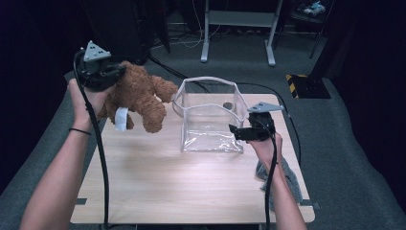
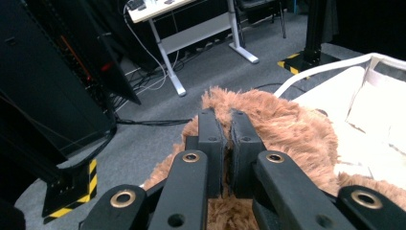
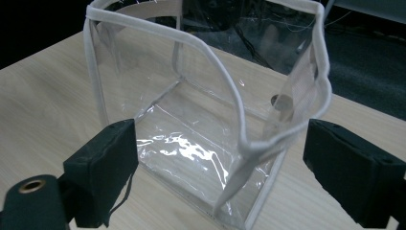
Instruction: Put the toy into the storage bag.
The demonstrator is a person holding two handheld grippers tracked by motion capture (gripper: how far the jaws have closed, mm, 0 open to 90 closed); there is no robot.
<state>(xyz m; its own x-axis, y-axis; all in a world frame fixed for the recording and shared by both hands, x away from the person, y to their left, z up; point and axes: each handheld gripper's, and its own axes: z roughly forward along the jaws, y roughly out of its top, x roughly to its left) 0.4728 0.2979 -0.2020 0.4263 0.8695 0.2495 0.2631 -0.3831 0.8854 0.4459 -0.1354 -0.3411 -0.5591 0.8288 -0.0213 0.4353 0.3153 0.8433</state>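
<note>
A person at a pale wooden table [image 1: 158, 187] holds a two-jaw gripper in each hand; the left gripper [image 1: 112, 75], raised above the table's far left corner, has its jaws pressed together on the fur of a brown teddy bear [image 1: 139, 96], which hangs free of the table with its limbs drooping and a white label dangling beneath it; in the left gripper view the two black jaws nearly meet, with brown fur bulging around them; a clear plastic bag [image 1: 208, 115] with white trim stands upright near the middle of the table, its mouth open to the ceiling; the bear lies just to the left of the bag and higher than its rim, one paw reaching close to the rim's near-left corner; the right gripper [image 1: 235, 129] sits at the bag's right-hand front corner, jaws spread wide and holding nothing, and in the right gripper view that corner of the rim stands between them, touching neither; a grey cloth [image 1: 289, 179] lies under the right forearm; the likely move is to carry the bear rightward and down into the bag, while the right gripper, being nearer, steadies the rim.
</note>
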